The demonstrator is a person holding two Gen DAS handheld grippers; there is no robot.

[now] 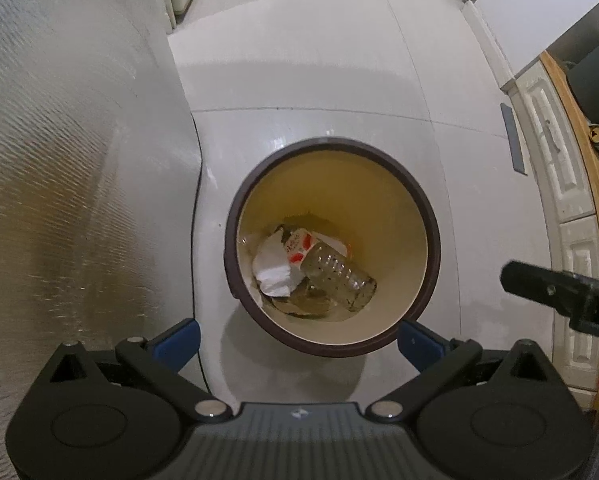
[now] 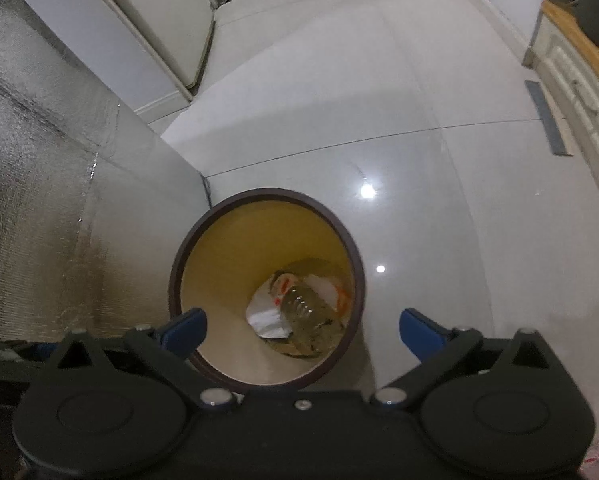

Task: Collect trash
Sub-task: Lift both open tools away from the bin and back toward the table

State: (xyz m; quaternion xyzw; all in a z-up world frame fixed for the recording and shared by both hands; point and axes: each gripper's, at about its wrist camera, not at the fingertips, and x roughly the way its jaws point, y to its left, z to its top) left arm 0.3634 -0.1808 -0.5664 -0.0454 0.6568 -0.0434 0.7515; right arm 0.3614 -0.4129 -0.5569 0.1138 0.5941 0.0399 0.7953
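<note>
While both are pointing down at the floor, the left tool [image 1: 297,340] and the right tool [image 2: 303,330] are standing wide and holding nothing. Below and ahead of them, the bin [image 1: 403,216] is containing a plastic bottle [image 1: 335,270] lying over crumpled white paper [image 1: 273,270].
</note>
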